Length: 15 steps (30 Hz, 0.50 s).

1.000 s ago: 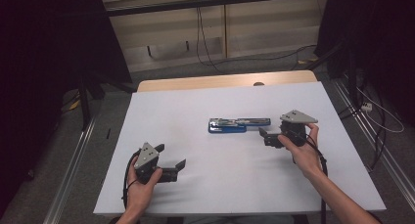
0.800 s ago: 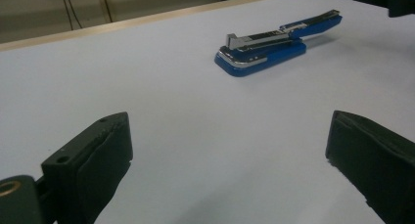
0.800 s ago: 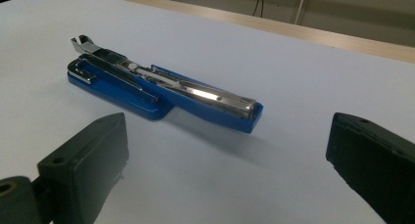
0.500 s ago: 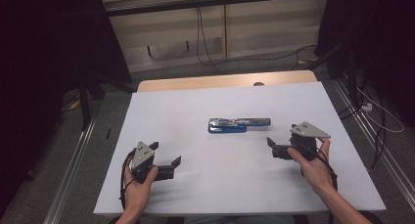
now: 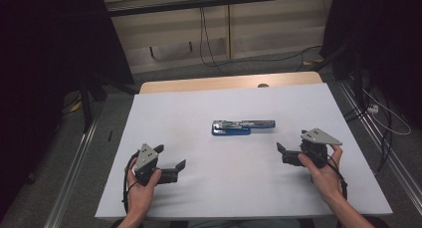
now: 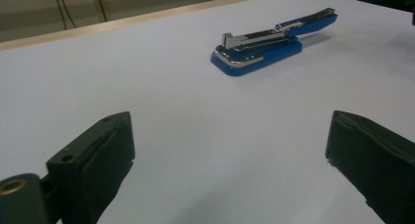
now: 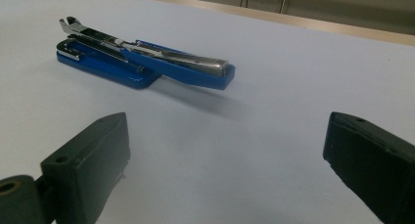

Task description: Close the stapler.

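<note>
The blue metal stapler (image 5: pixel 243 127), swung open, is laid in the middle of the white tabletop (image 5: pixel 199 108) with its long axis left-to-right, ahead between the wide-open, empty left gripper (image 5: pixel 171 169) and the slightly nearer, equally open and empty right gripper (image 5: pixel 283 153).

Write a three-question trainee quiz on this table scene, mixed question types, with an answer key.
1. True or false: the right gripper holds the stapler.
2. How do the left gripper's jaws stand? A) wide apart B) closed C) clamped on paper
3. Fill in: the stapler lies on the white table with its arm swung ____.

Key
1. False: it sits apart from the stapler, holding nothing.
2. A
3. open
</note>
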Tool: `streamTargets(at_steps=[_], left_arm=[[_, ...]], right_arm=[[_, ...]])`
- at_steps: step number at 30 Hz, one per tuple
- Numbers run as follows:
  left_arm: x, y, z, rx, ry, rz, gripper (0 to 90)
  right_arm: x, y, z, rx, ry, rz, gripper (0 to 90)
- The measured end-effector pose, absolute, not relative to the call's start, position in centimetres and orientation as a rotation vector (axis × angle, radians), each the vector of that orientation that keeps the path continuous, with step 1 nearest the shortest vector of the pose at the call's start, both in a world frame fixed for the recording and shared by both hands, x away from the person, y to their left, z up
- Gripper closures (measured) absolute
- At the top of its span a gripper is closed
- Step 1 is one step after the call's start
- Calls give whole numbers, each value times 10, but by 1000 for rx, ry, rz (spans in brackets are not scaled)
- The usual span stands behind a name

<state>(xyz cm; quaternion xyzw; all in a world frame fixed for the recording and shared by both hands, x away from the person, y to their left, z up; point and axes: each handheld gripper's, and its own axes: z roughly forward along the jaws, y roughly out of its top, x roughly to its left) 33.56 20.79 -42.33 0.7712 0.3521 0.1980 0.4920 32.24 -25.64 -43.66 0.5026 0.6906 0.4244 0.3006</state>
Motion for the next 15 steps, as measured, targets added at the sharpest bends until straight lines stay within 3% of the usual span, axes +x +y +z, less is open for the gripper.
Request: streamTargets(at_steps=[15], left_arm=[[351, 190, -426, 1902, 831, 458, 67]], right_arm=[[330, -252, -441, 1295, 1901, 1128, 70]])
